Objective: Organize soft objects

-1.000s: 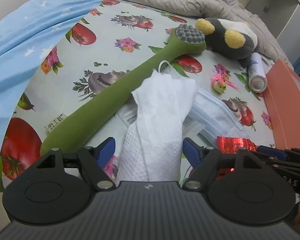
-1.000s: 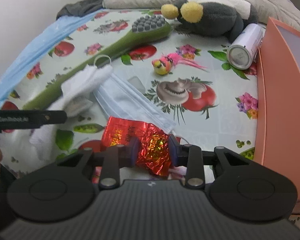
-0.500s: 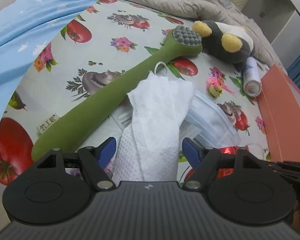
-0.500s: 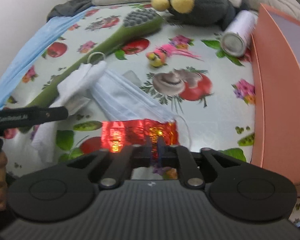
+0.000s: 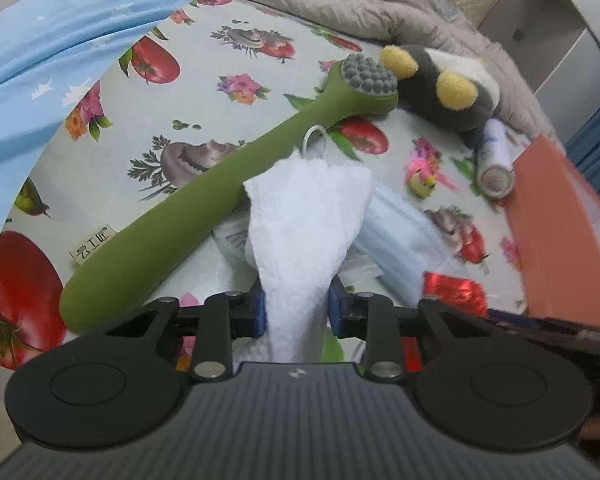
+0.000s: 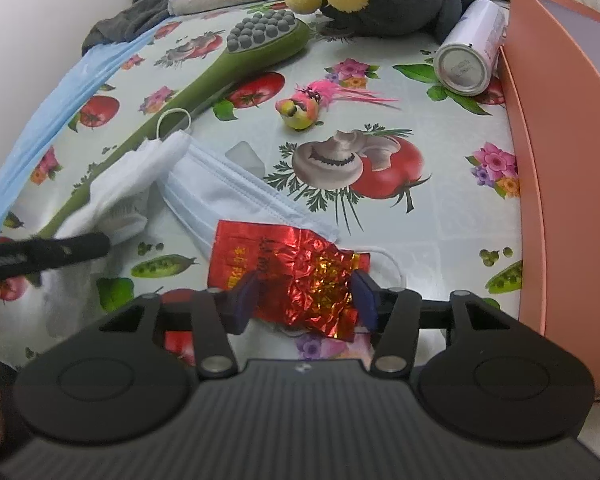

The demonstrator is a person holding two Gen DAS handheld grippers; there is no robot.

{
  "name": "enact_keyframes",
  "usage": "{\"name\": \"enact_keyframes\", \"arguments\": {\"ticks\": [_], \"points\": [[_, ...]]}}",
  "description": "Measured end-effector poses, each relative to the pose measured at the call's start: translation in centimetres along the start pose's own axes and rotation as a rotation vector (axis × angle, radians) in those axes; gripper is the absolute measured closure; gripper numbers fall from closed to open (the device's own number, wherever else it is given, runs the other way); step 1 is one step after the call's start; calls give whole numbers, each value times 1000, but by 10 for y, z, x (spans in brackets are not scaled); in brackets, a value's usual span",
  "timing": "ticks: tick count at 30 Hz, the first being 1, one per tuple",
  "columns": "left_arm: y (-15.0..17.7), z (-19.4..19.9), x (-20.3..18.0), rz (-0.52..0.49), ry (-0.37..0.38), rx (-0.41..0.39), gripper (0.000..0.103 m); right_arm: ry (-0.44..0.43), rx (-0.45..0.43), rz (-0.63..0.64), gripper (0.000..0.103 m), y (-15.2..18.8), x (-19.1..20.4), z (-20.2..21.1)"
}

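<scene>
A printed cloth [image 6: 440, 240] covers the bed beyond both sets of fingers. A green massage brush [image 5: 204, 216] lies left of and beyond the left gripper [image 5: 296, 312], whose fingers [image 5: 258, 312] have just been closing and now pinch a white paper towel [image 5: 304, 224]. The right gripper [image 6: 306, 300] has just been opening; its parted fingers [image 6: 246, 292] flank a crumpled red foil wrapper [image 6: 296, 276] without squeezing it, a face mask [image 6: 228, 192] just beyond.

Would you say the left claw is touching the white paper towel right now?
Touching. In the left wrist view, the left claw has just been closing, and both blue pads press against the pinched white paper towel.
</scene>
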State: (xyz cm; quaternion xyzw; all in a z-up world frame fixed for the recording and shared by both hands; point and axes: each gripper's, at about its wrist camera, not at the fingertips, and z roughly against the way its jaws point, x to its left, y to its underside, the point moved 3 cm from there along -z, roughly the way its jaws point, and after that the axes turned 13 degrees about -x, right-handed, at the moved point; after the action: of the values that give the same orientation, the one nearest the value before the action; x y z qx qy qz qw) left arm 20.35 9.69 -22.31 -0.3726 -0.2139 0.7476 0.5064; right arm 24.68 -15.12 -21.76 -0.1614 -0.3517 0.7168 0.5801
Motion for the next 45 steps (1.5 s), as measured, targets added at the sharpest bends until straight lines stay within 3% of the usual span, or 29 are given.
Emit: {"name": "enact_keyframes", "arguments": {"ticks": [2, 4, 14, 19, 27, 32, 33, 36, 37, 45], "points": [[-2, 3, 0, 22, 37, 9, 69, 1, 4, 16, 48, 0, 2, -1], [-3, 7, 0, 30, 49, 4, 69, -3, 3, 30, 62, 0, 4, -1], [1, 20, 0, 39, 67, 15, 66, -47, -51, 35, 63, -9, 12, 15], [2, 27, 1, 30, 63, 7, 45, -72, -84, 25, 63, -17, 17, 32], [3, 29, 0, 6, 35, -6, 44, -91, -83, 58, 63, -14, 31, 49], [12, 26, -12, -65, 17, 13, 44, -80, -55, 56, 63, -4, 30, 48], [15, 25, -15, -81, 17, 20, 47, -77, -52, 53, 63, -2, 29, 47], [23, 18, -19, -143, -37, 37, 77, -68, -41, 49, 63, 2, 27, 46], [23, 19, -19, -141, -36, 35, 80, -67, -38, 47, 63, 3, 27, 46], [1, 49, -23, -73, 18, -26, 88, -60, -51, 39, 63, 0, 24, 54]]}}
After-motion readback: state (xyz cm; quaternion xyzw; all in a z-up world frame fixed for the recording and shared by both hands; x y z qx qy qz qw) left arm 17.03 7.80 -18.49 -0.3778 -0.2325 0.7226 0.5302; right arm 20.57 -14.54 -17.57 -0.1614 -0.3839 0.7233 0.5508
